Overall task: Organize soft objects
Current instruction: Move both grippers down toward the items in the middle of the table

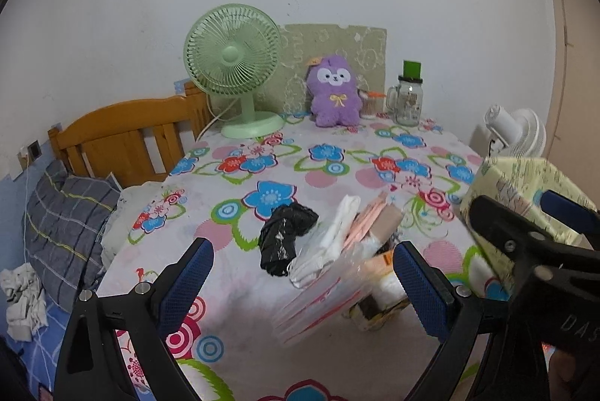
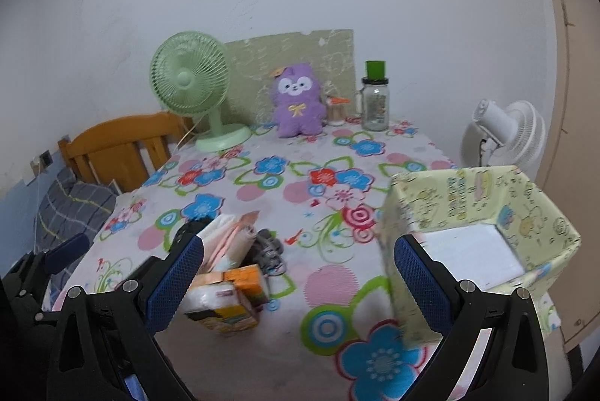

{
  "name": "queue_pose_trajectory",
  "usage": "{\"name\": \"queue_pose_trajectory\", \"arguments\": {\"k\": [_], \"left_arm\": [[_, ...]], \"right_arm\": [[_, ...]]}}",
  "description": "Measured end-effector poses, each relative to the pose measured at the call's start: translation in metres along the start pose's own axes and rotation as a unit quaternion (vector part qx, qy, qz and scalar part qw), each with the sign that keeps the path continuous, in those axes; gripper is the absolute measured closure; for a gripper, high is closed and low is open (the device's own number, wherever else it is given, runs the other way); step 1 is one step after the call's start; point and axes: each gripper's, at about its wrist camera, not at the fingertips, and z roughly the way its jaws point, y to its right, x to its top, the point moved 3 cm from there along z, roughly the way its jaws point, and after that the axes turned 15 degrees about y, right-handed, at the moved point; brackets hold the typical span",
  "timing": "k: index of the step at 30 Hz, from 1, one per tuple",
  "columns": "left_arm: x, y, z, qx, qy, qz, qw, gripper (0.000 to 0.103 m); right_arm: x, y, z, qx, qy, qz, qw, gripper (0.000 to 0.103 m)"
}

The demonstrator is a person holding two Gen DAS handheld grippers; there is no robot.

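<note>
A pile of soft things lies on the flowered tablecloth (image 1: pixel 262 176): a black bag (image 1: pixel 285 238), white folded cloth (image 1: pixel 330 243), a clear pink-printed packet (image 1: pixel 322 303) and tissue packs (image 2: pixel 228 299). A pale yellow open box (image 2: pixel 480 228) stands to the right, also in the left wrist view (image 1: pixel 521 206). My left gripper (image 1: pixel 303 284) is open just before the pile. My right gripper (image 2: pixel 300 284) is open and empty between the pile and the box; its right finger (image 2: pixel 420 284) is at the box's near wall.
At the back stand a green fan (image 1: pixel 234 71), a purple plush toy (image 1: pixel 333 91), a glass jar (image 1: pixel 408 101) and a small cup (image 1: pixel 369 104). A white fan (image 2: pixel 506 134) is off the right edge. A wooden headboard (image 1: pixel 123 134) and pillow (image 1: pixel 63 224) lie left.
</note>
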Motion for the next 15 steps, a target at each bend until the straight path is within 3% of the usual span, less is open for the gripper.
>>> {"name": "queue_pose_trajectory", "arguments": {"k": [8,15], "left_arm": [[-0.024,-0.005,0.02,-0.012,-0.036,-0.007,0.9993,0.006],[-0.027,-0.015,0.024,-0.017,-0.029,-0.02,0.9992,0.006]], "right_arm": [[-0.019,-0.017,0.019,0.014,-0.031,-0.009,0.999,0.0],[-0.031,-0.026,0.033,0.023,-0.055,-0.005,0.998,0.001]]}}
